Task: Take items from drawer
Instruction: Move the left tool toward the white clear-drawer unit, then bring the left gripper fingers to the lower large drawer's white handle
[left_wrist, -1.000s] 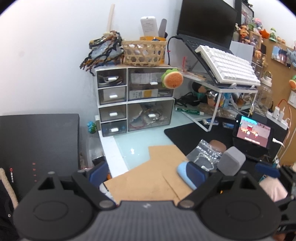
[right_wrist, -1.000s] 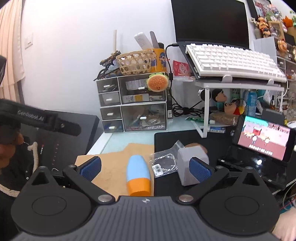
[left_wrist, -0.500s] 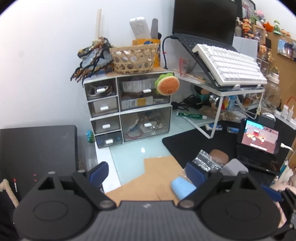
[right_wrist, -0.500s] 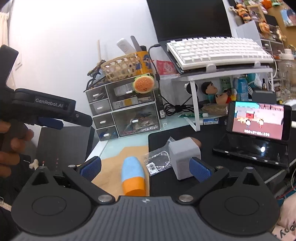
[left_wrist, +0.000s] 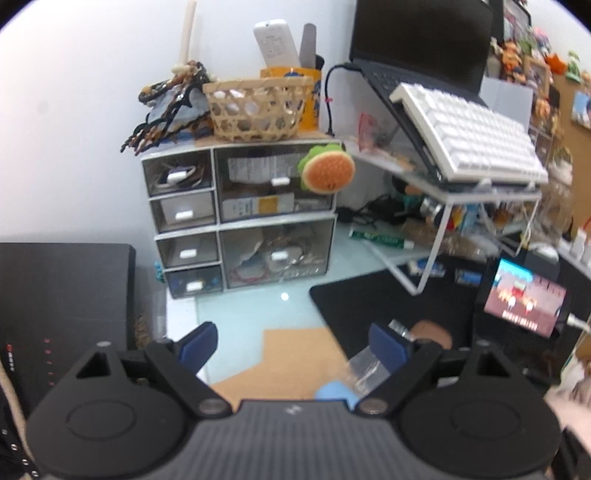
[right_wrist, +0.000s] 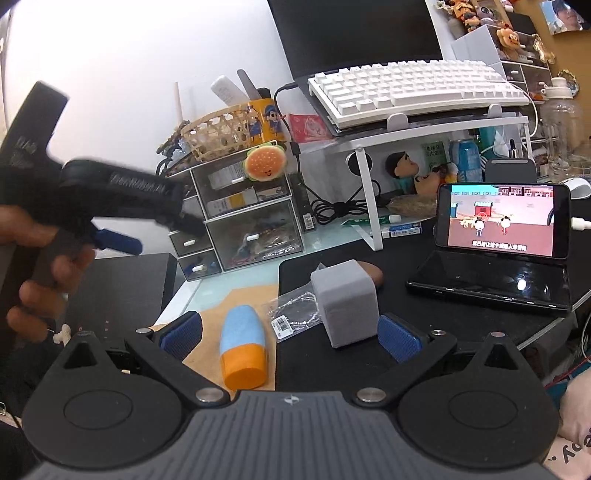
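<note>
Left wrist cam sits low over the desk, looking forward and a bit down at the drawer unit (left_wrist: 243, 218), fairly near. Right wrist cam is further back and to the right, facing the same drawer unit (right_wrist: 236, 218) at an angle. Both catch the white keyboard (left_wrist: 469, 136) (right_wrist: 410, 88) and phone (left_wrist: 524, 299) (right_wrist: 502, 218).

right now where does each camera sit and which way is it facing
Left wrist: on the left gripper, facing the drawer unit; its two open fingers show.
Right wrist: on the right gripper, over the grey box and blue-orange tube; its open fingers, plus the left hand holding the other gripper, show.
Both share drawer unit, burger plush, white keyboard.
</note>
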